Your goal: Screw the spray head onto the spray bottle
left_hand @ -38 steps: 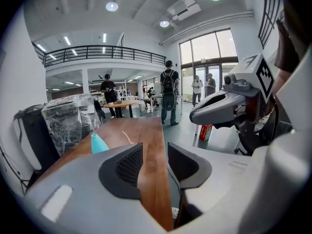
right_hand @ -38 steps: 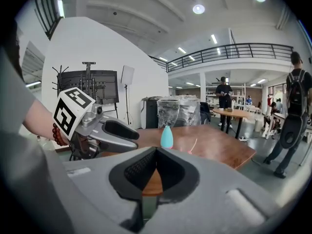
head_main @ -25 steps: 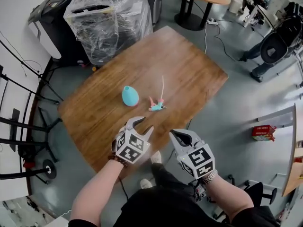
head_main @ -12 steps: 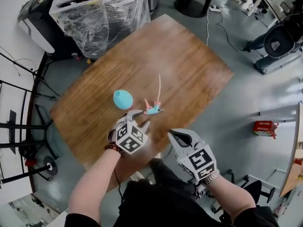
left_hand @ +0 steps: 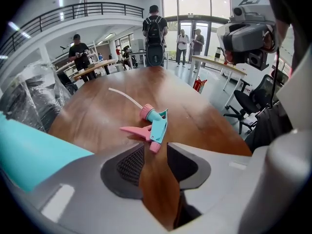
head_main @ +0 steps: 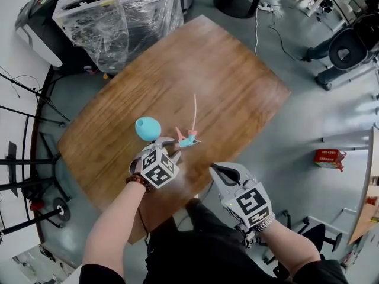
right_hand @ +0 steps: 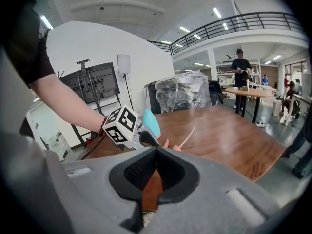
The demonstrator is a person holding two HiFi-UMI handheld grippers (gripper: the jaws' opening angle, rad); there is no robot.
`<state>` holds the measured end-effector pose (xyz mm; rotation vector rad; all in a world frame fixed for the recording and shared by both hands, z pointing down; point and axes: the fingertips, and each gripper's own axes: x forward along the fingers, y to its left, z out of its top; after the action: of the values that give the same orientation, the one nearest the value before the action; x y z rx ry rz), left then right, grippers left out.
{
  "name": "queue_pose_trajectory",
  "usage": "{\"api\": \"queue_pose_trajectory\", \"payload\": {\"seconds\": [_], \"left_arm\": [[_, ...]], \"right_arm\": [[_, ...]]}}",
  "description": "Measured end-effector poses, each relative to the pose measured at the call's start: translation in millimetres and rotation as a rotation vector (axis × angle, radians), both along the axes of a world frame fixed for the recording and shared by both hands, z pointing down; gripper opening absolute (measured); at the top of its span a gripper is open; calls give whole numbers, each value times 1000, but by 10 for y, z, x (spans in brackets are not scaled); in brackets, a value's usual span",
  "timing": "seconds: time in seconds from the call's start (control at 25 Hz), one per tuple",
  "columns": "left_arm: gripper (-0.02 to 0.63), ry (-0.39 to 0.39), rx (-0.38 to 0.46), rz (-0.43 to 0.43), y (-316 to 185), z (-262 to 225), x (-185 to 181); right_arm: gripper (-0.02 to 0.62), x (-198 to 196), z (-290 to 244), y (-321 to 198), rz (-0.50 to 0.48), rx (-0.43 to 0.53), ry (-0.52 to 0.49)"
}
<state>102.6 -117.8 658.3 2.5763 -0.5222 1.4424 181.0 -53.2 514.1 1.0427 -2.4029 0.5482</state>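
closing now, the spread left gripper (head_main: pixel 171 147) may clip just the tip of the teal-and-pink plastic spray head (head_main: pixel 188 138) at 12 o'clock, flicking it; right gripper (head_main: pixel 218 171) is pressed together.

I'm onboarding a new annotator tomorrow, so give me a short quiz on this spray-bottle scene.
1. True or false: the spray head is already screwed onto the spray bottle.
2. The fingers of the right gripper are: A) shut and empty, B) open, C) shut on the bottle.
3. Fill in: the open fingers of the left gripper point at the ____.
Key: 1 false; 2 A; 3 spray head.
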Motion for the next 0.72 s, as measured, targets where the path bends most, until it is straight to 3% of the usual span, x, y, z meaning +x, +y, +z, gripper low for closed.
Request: {"api": "queue_pose_trajectory", "payload": {"seconds": [0.44,0.72], "left_arm": [[86,12,9,37,3,30,45],[74,113,-13,7,42,-193,96]], "right_arm": [[-6,-24,-15,27,16,1,25],[-6,-97,-61,7,12,43,93]]}}
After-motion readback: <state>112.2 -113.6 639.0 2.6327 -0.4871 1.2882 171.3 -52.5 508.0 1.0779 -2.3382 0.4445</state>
